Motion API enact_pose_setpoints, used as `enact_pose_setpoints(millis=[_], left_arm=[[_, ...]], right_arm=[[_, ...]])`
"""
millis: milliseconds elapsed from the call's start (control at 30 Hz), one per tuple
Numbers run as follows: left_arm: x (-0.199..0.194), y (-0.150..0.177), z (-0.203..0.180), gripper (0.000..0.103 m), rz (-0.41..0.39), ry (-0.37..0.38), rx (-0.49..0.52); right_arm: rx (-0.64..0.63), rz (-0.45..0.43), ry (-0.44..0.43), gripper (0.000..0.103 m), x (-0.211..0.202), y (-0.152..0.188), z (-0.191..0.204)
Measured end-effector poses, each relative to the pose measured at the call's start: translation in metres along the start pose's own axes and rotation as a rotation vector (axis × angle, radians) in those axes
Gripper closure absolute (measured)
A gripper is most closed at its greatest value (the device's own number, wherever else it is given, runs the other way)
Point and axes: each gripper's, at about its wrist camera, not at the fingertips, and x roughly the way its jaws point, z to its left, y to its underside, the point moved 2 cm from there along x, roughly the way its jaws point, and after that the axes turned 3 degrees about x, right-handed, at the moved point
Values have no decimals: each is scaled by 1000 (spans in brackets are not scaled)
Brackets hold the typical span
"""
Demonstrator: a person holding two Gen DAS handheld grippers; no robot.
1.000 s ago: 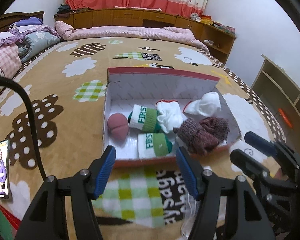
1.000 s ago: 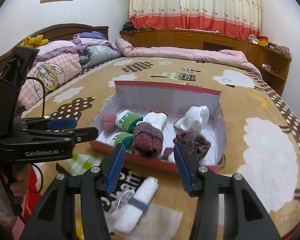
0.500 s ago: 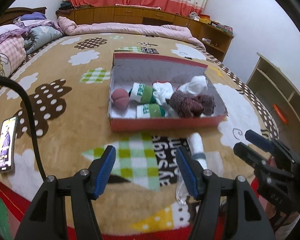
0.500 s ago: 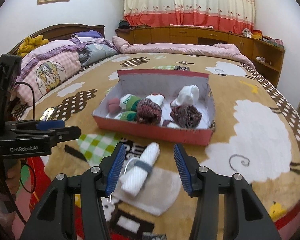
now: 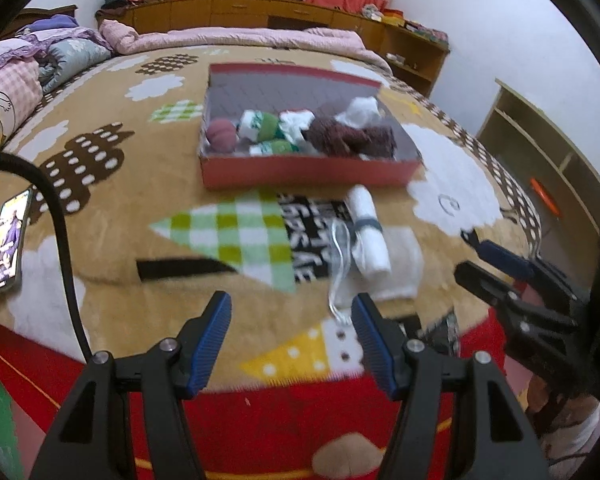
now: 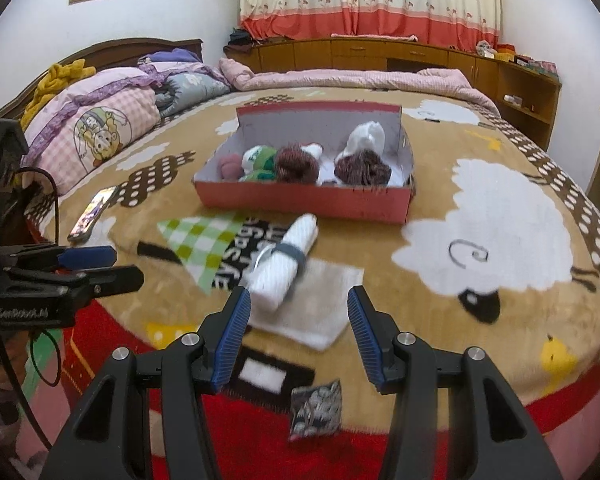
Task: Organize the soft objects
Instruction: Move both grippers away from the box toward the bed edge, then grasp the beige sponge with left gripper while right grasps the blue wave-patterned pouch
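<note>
Left gripper (image 5: 291, 326): I see its jaws apart, empty, at the bottom of the frame.
Right gripper (image 6: 299, 322): jaws apart, empty, bottom centre.
Rolled white towel (image 6: 286, 262): on the bed, centre frame, lying on a flat white cloth (image 6: 316, 312).
Red box (image 6: 304, 200): upper centre, holding rolled socks.
Phone (image 5: 8, 242): left edge.
</note>
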Motion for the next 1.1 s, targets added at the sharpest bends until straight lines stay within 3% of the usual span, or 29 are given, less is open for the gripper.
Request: enact_pose_setpoints(millis=[533, 667, 1100], left_arm=[[6, 65, -24, 37, 130, 57, 90], [7, 83, -27, 37, 178, 83, 108], [21, 110, -40, 37, 262, 166, 137]], right_arm=[[38, 79, 37, 51, 7, 45, -11], [64, 88, 57, 38, 10, 53, -19], [98, 140, 39, 38, 28, 64, -25]])
